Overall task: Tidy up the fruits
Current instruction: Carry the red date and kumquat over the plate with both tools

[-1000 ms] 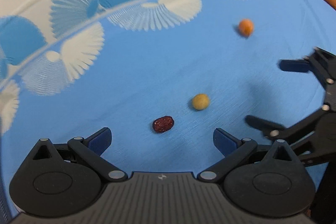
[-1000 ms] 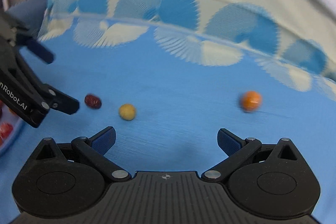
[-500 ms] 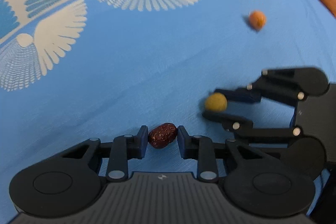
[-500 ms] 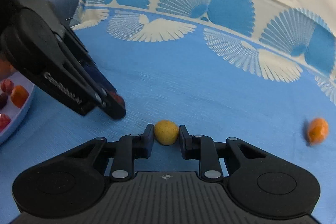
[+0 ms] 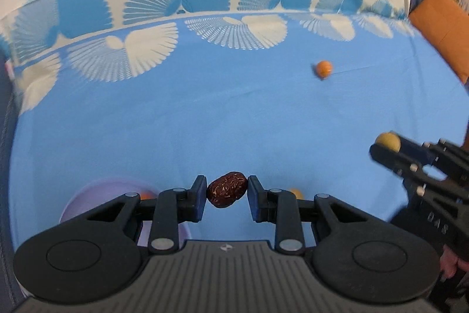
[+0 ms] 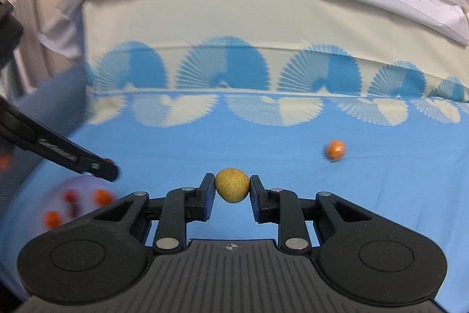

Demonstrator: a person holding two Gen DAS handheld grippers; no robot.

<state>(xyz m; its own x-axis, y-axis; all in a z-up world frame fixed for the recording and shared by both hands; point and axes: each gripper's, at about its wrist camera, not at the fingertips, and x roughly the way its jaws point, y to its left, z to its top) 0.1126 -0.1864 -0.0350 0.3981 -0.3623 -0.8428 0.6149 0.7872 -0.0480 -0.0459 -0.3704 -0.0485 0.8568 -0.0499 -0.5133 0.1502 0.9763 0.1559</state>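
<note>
Above the blue middle of the bed [image 5: 205,119], I have both grippers lifted clear of the cloth, each carrying one fruit. Left gripper [image 5: 227,189]: its jaws are closed on the wrinkled red date [image 5: 226,189], which sits square between the two pads, long axis across the gap, no cloth touching it. Right gripper [image 6: 232,189]: its jaws are clamped on the round yellow fruit [image 6: 232,185], held at its widest part, about half of it standing out beyond the pad tips.

Step in hand, as I judge it: the carry, after two simultaneous picks. A pale purple plate [image 5: 88,195] lies toward the near left edge of the bed, partly hidden under the left gripper; the right wrist view shows it blurred, with several red and orange fruits on it. One orange fruit [image 5: 324,68] remains loose toward the far right corner of the blue field, well apart from both grippers.

Next move, in my estimate: I bring each gripper over the plate, lower it near the dish, then open the jaws without knocking the fruits already there. The two grippers converge on one target, so I should stagger them. The round yellow fruit is likely to roll on release.
</note>
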